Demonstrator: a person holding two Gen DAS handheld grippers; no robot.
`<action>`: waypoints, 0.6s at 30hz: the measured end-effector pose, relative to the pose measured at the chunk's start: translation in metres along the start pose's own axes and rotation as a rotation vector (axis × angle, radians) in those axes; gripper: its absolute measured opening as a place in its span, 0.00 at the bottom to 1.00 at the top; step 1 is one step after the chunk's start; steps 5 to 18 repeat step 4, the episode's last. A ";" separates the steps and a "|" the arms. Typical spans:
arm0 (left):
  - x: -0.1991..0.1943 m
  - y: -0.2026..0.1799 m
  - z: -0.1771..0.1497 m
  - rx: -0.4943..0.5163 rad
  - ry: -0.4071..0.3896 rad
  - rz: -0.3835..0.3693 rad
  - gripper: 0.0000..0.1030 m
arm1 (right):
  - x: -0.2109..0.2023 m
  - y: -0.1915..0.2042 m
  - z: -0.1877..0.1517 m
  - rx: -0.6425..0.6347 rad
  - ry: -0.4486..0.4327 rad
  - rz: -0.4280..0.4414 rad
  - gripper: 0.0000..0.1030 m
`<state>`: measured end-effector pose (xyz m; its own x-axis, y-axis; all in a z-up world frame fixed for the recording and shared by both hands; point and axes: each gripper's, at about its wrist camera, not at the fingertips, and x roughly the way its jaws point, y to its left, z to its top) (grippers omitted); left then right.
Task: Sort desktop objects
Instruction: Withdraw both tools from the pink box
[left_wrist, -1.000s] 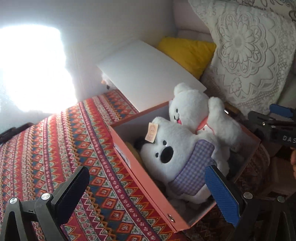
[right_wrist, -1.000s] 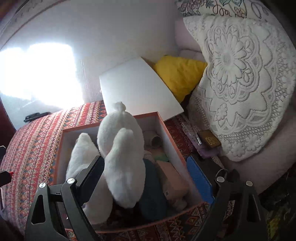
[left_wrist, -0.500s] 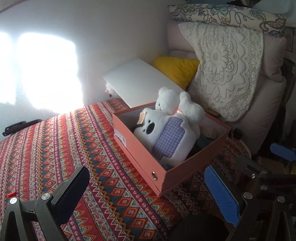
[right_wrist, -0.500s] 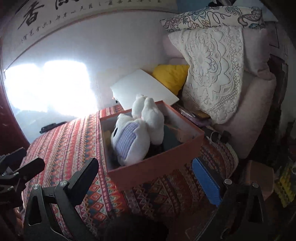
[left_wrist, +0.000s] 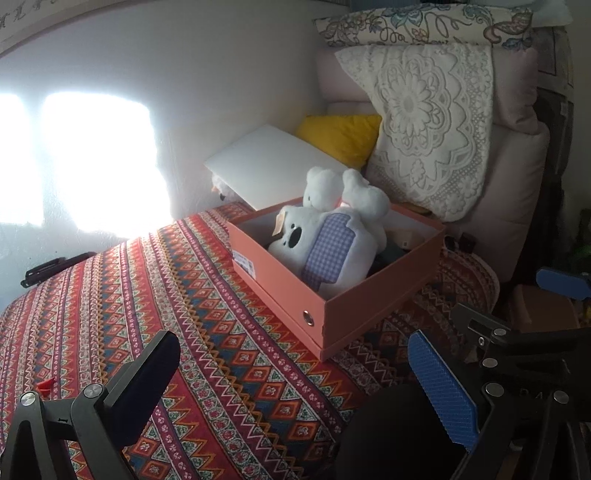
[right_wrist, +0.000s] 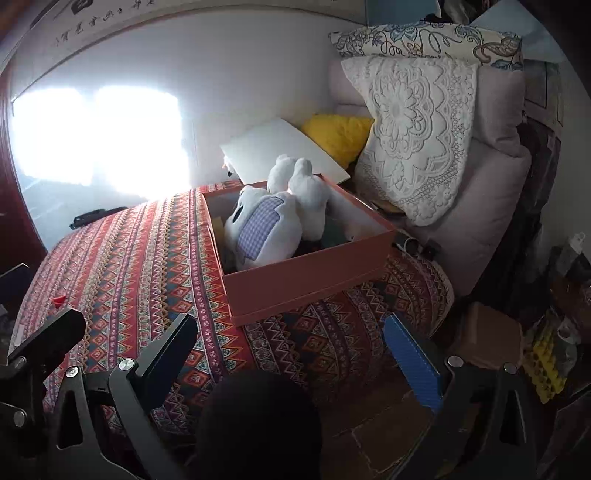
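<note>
An orange cardboard box (left_wrist: 295, 295) (right_wrist: 306, 277) sits on the patterned red cloth (left_wrist: 147, 314) (right_wrist: 129, 258). Inside it lie a white koala plush with a purple checked patch (left_wrist: 321, 247) (right_wrist: 262, 229) and a white bear plush (left_wrist: 351, 192) (right_wrist: 303, 188) behind it, over darker items. My left gripper (left_wrist: 303, 384) hangs open and empty well in front of the box. My right gripper (right_wrist: 295, 354) is open too, nothing between its fingers, near the cloth's front edge. The right gripper's blue pad shows at the left view's right edge.
The box's white lid (left_wrist: 266, 170) leans on the wall behind it, beside a yellow cushion (left_wrist: 340, 136) and a lace-covered pillow (left_wrist: 432, 125). A black pen (left_wrist: 55, 267) and a small red piece (right_wrist: 59, 300) lie on the cloth at left. A dark round shape (right_wrist: 258, 424) fills the bottom foreground.
Both grippers have pulled back away from the box, which now looks smaller and farther. The white bear plush that stood between the right gripper's fingers now lies in the box.
</note>
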<state>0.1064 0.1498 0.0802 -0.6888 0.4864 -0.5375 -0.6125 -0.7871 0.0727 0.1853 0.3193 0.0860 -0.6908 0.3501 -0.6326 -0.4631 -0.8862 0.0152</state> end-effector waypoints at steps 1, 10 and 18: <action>-0.001 -0.001 -0.001 0.005 -0.004 -0.003 0.99 | 0.001 0.000 -0.002 0.002 -0.001 -0.003 1.00; -0.004 -0.004 -0.003 0.006 -0.009 -0.004 0.99 | 0.003 -0.001 -0.006 0.007 0.000 -0.013 1.00; -0.004 -0.004 -0.003 0.006 -0.009 -0.004 0.99 | 0.003 -0.001 -0.006 0.007 0.000 -0.013 1.00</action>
